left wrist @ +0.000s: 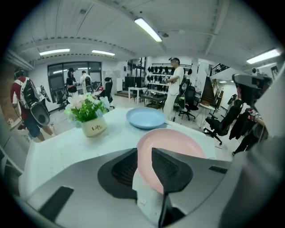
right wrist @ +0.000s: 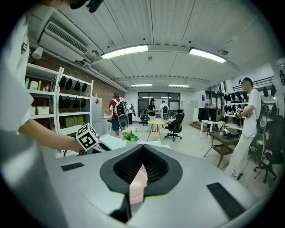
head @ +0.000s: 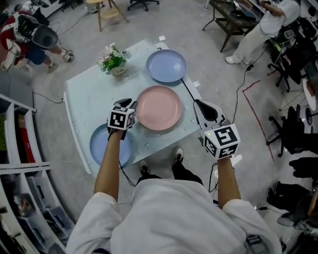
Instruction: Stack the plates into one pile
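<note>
Plates: pink plate (head: pixel 159 107) mid-table (head: pixel 84 94); far blue plate (head: pixel 166 65) beyond it; near blue plate (head: pixel 102 149) under the left forearm.
Left gripper (head: pixel 128 104): angled down, jaws apart at pink plate's left rim.
Right gripper (head: pixel 198 102): jaws together, empty, near table's right edge.

Open-plan workshop. Grey floor (head: pixel 213 74) marked with red tape line (head: pixel 255 119). Pale surface (head: pixel 84 94) at centre. White shelving (head: pixel 20 163) along left side. Wooden stool (head: pixel 107 12) far left, dark low table (head: pixel 231 22) far right, black office chairs (head: pixel 293 131) at right. Ribbed white ceiling (right wrist: pixel 178 26), strip lights (right wrist: pixel 124 51) lit. Brick wall (right wrist: pixel 101 87) on left, large windows (right wrist: pixel 153 100) at far end.
</note>
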The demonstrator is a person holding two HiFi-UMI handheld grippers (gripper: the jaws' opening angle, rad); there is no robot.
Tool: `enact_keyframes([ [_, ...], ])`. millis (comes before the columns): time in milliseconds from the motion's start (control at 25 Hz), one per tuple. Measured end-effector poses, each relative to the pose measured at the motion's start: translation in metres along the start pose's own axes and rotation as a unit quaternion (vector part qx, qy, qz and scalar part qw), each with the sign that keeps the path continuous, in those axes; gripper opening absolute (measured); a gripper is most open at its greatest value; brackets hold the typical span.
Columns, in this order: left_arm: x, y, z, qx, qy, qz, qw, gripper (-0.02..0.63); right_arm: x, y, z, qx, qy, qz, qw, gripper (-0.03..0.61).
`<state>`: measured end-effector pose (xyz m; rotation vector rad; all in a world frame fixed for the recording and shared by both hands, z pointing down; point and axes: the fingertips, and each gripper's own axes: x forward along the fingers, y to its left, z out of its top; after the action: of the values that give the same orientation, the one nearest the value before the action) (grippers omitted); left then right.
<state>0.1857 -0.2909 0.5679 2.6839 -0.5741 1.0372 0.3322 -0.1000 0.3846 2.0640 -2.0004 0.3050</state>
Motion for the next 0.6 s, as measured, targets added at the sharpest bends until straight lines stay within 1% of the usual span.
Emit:
enact_keyframes([
  [80, 0.023, 0.007, -0.012, -0.020, 0.027, 0.005, 0.9994, 0.115, 0.009, -0.011, -0.009, 0.001, 0.011, 0.010, 1.000, 0.012],
  [160, 0.041, 0.015, -0.022, -0.046, 0.044, 0.013, 0.9979, 0.115, 0.019, -0.021, -0.022, 0.003, 0.025, 0.021, 0.999, 0.012],
  [280, 0.063, 0.016, -0.035, -0.076, 0.058, 0.017, 0.9953, 0.115, 0.034, -0.033, -0.046, 0.012, 0.048, 0.041, 0.998, 0.012],
  [360, 0.074, 0.015, -0.040, -0.081, 0.069, 0.026, 0.9940, 0.115, 0.042, -0.040, -0.058, 0.022, 0.057, 0.053, 0.997, 0.012],
  [480, 0.085, 0.020, -0.045, -0.093, 0.080, 0.040, 0.9917, 0.115, 0.054, -0.046, -0.066, 0.033, 0.060, 0.069, 0.995, 0.012],
  [600, 0.098, 0.019, -0.053, -0.123, 0.087, 0.032, 0.9882, 0.114, 0.064, -0.051, -0.068, 0.038, 0.061, 0.081, 0.994, 0.012],
])
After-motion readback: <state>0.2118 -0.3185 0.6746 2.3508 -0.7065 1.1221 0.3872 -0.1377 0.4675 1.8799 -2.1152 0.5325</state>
